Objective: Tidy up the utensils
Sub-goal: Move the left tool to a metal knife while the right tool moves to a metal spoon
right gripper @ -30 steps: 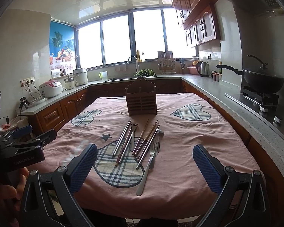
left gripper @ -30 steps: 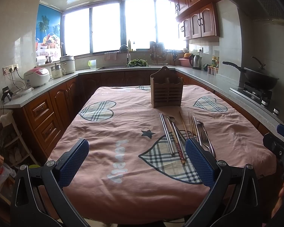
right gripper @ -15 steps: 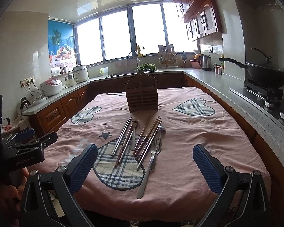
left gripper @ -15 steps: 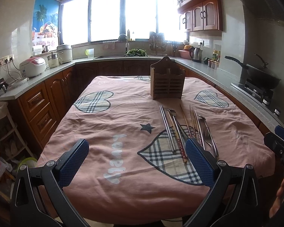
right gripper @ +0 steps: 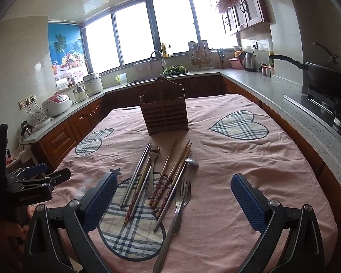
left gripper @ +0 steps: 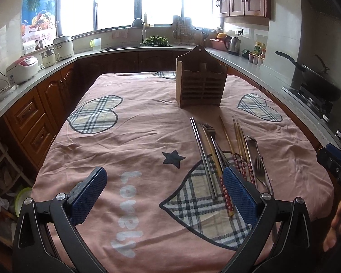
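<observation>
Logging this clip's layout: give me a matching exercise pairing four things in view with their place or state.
Things:
1. wooden utensil holder
2. chopsticks, forks and spoon
3. left gripper
4. wok

Place or state:
A. jaws wide apart, nothing between them
B. on the stove at the right
C. upright on the table, beyond the cutlery
D. lying loose on the pink cloth

Pairs: 1-C, 2-D, 3-A, 4-B

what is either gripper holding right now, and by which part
Nothing is held. The left gripper and right gripper both hover open above the tablecloth, and the utensils lie untouched in front of the wooden holder.
</observation>
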